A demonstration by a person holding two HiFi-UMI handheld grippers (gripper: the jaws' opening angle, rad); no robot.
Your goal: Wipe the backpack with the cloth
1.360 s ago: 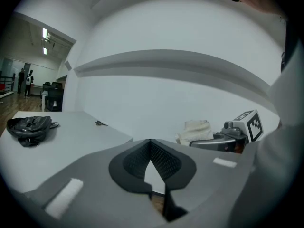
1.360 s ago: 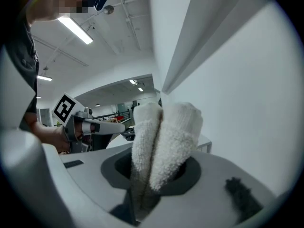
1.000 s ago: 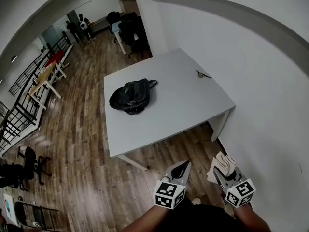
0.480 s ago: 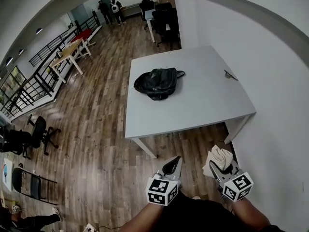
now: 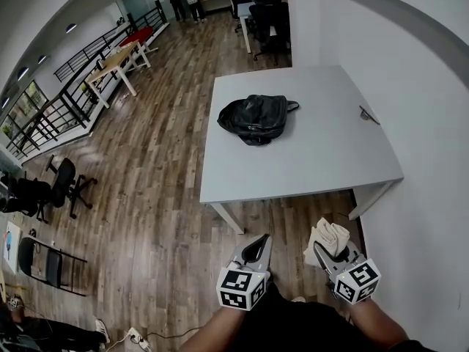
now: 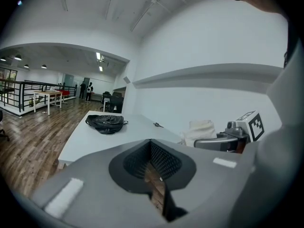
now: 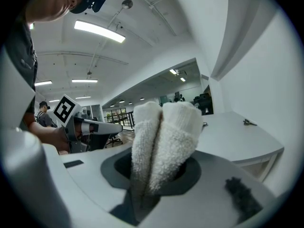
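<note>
A black backpack (image 5: 257,117) lies on the far left part of a white table (image 5: 322,160), well ahead of both grippers; it also shows small in the left gripper view as the backpack (image 6: 106,123). My right gripper (image 5: 328,249) is shut on a folded cream cloth (image 5: 327,239), which fills the middle of the right gripper view as the cloth (image 7: 164,139). My left gripper (image 5: 253,249) is held low beside it, over the wooden floor, jaws shut with nothing between them. Both grippers are short of the table's near edge.
A small dark object (image 5: 368,115) lies near the table's right side by the white wall. Wooden floor (image 5: 161,196) stretches to the left, with office chairs (image 5: 55,189), a desk (image 5: 117,61), a railing and people far off at the back.
The view has shifted right and slightly forward: the table and backpack now sit further right in frame. Both grippers keep their pose, the right one still holding the cloth.
</note>
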